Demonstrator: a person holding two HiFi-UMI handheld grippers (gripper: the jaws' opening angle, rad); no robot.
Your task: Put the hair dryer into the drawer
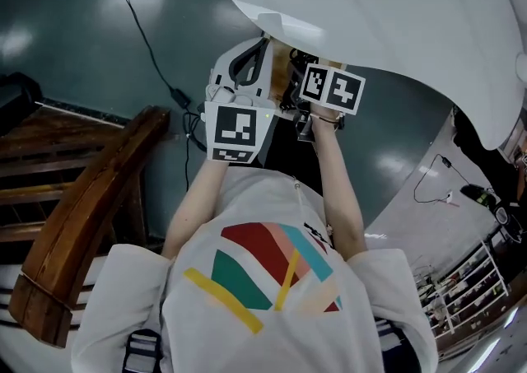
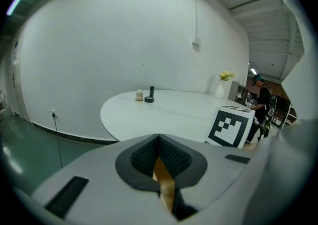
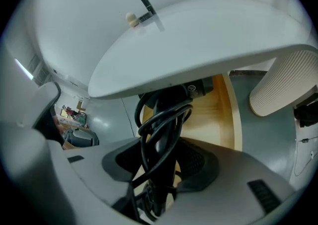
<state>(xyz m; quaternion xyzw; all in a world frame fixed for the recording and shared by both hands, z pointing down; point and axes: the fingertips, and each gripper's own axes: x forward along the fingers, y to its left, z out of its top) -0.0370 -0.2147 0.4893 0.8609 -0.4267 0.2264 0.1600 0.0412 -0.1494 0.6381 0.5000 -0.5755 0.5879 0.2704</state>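
A black hair dryer [image 3: 160, 134] with its cord looped round the handle hangs between the pads of my right gripper [image 3: 161, 145], which is shut on it. Its body reaches under the white table's edge [image 3: 198, 35], above the open wooden drawer [image 3: 221, 117]. In the head view the right gripper [image 1: 306, 91] holds the dryer [image 1: 295, 75] at the drawer's mouth [image 1: 280, 57]. My left gripper [image 1: 244, 62] is beside it on the left. In its own view the left gripper [image 2: 159, 138] has its tips together with nothing in them, pointing over the table top [image 2: 174, 110].
A wooden bench [image 1: 90, 190] stands at the left, with a black cable [image 1: 140, 34] on the floor beyond it. Small items [image 2: 148, 95] and a flower vase [image 2: 221, 88] stand on the table. A ribbed white chair back [image 3: 283, 80] is right of the drawer. A person [image 2: 261, 104] stands far off.
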